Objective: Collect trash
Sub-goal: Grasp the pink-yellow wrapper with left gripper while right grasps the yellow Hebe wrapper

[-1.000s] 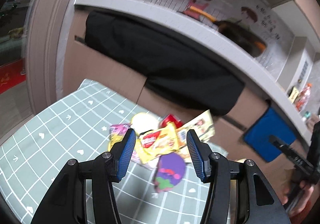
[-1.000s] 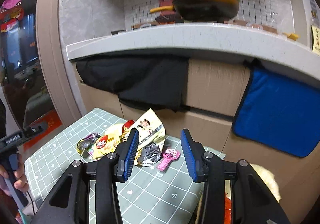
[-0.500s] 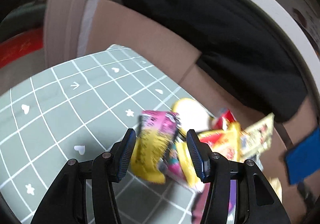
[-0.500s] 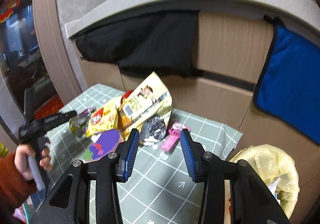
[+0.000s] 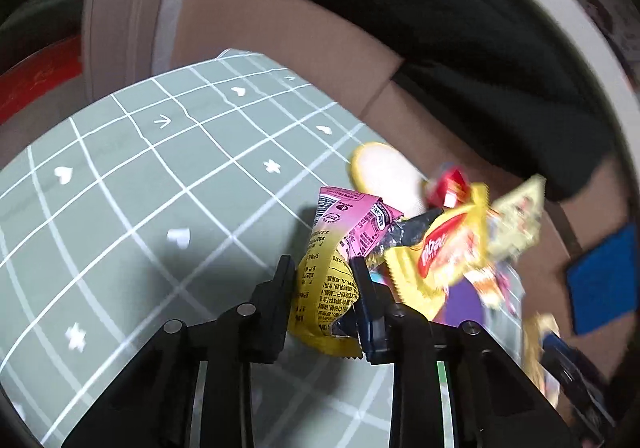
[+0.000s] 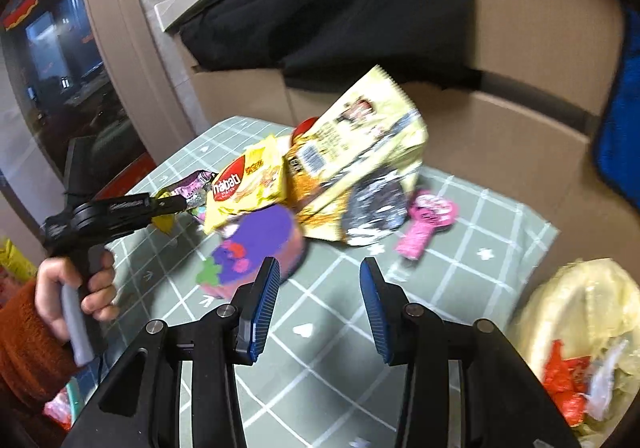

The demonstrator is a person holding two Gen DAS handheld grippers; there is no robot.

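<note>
The left claw [image 5: 323, 277] has just been closing and now pinches the pink-and-yellow wrapper [image 5: 334, 248], the right claw [image 6: 318, 280] gapes empty, so next comes a lift toward the yellow trash bag [image 6: 576, 312].

Two hand-held grippers, each seen from the camera behind it. The left gripper [image 5: 322, 274] is matte black plastic: two angular arms with open triangular cut-outs, silver round-headed screws at the joints, and narrow fingers, the right one edged in dark blue. The right gripper [image 6: 318, 278] has the same black frame and silver screws, but its finger pads [image 6: 264, 308] show clearly — bright blue, finely ribbed, long and gently tapered.

In the right wrist view the left tool appears from the side, a black pistol-shaped body with small pale lettering on its barrel and a grey handle. The hand [image 6: 74, 290] on it emerges from a fuzzy, rust-orange knitted sleeve [image 6: 22, 348].
</note>
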